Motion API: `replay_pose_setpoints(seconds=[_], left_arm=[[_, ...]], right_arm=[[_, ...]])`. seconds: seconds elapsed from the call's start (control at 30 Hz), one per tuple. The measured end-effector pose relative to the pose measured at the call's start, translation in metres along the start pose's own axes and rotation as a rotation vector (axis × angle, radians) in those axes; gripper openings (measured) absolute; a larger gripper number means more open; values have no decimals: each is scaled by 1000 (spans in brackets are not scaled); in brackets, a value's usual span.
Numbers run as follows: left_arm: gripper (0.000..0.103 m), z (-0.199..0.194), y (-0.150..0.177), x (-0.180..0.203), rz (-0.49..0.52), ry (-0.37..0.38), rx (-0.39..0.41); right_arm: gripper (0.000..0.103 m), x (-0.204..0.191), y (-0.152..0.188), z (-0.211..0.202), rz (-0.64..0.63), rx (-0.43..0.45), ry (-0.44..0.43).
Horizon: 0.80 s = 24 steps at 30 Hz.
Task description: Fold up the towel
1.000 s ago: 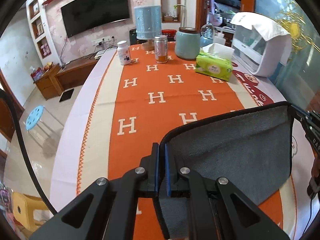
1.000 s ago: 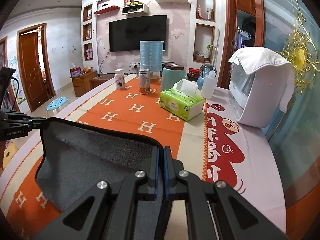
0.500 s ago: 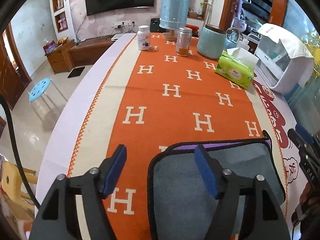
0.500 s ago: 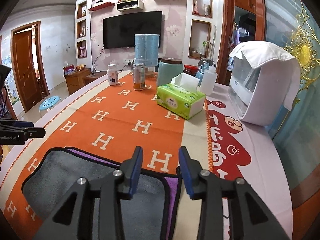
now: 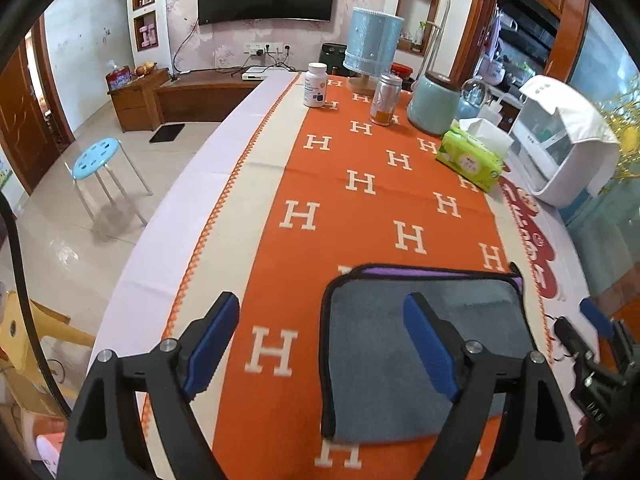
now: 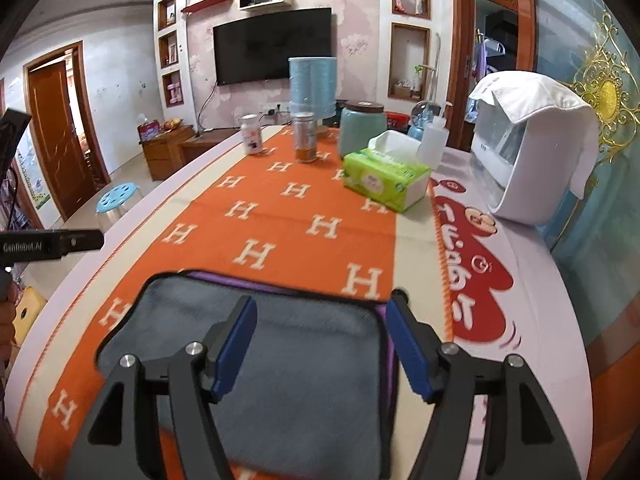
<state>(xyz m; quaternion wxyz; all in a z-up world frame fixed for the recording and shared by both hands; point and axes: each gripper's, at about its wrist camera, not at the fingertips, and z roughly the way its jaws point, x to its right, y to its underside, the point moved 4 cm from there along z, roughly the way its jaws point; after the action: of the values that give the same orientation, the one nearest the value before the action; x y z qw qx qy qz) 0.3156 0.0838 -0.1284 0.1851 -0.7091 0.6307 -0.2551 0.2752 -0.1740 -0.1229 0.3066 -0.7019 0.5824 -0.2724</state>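
The grey towel with a black hem and a purple underside lies folded flat on the orange H-patterned tablecloth. It also shows in the right wrist view. My left gripper is open and empty above the towel's left edge. My right gripper is open and empty above the towel's right part. The right gripper also shows at the right edge of the left wrist view.
At the far end stand a white pill bottle, a can, a blue lamp, a teal jar and a green tissue pack. A white appliance stands at the right. A blue stool stands on the floor at the left.
Both grippers let go of the towel and opened. The towel, held up a second ago, now lies folded on the table. Both grippers have drawn back and opened wider.
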Motion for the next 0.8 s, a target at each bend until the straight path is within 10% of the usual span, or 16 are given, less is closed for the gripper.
replay_pose_setpoints(seconds=[0.8], left_arm=[[99,-170,138,-47,93,91,-13]], right_arm=[[101,-86,92,-177,116,-51,92]])
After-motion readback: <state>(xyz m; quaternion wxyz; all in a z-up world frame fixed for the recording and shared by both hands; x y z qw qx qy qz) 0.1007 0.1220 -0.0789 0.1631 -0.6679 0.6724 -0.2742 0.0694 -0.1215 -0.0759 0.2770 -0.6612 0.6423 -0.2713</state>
